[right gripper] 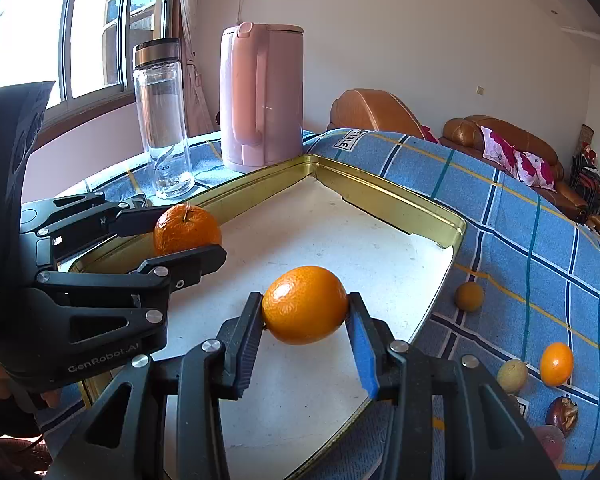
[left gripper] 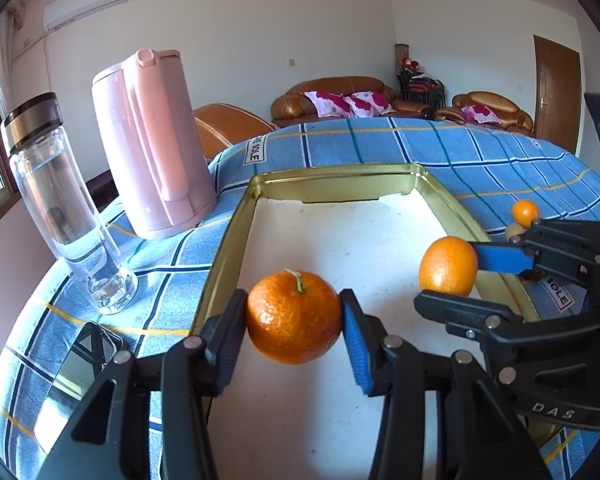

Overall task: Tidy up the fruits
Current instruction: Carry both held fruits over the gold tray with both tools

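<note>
Left wrist view: left gripper (left gripper: 294, 320) clamped on stemmed orange (left gripper: 294, 317), held over tray (left gripper: 228, 236), prob. for set-down inside. Right gripper (left gripper: 448, 276) holds smooth orange (left gripper: 448, 266) over tray's right side. Kettle (left gripper: 152, 140) & bottle (left gripper: 60, 200) left of tray, not in the way.

Right wrist view: right gripper (right gripper: 305, 312) jaws tight on smooth orange (right gripper: 305, 304) above tray (right gripper: 388, 196) floor. Loose fruit (right gripper: 556, 364) right of tray on cloth (right gripper: 540, 240), yet to collect.
</note>
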Demonstrator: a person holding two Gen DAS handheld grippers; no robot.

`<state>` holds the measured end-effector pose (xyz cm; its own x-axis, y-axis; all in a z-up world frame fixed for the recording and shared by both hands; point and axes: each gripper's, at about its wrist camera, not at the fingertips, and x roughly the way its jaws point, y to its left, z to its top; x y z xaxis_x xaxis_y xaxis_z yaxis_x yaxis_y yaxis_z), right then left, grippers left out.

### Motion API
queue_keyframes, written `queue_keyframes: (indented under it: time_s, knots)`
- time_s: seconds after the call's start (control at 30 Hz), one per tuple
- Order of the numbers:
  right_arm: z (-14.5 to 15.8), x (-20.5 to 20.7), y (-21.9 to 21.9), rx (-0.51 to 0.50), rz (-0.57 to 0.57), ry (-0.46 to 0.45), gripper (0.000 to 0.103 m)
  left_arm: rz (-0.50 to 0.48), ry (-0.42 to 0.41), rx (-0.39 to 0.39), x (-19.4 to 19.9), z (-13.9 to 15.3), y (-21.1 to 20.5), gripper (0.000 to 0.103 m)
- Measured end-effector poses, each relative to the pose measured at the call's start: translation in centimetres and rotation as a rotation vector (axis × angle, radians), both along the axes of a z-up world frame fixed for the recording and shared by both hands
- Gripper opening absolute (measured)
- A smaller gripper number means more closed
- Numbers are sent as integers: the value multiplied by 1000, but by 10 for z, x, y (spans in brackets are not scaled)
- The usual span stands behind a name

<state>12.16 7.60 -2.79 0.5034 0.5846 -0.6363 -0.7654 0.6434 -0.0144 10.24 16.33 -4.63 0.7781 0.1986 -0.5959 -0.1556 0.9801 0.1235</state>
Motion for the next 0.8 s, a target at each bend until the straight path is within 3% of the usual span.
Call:
queue_keyframes:
  time_s: [0.8]
  knots:
    - [-7, -4, 14, -84, 12, -19, 44, -18, 101, 24, 6, -11, 0, 48]
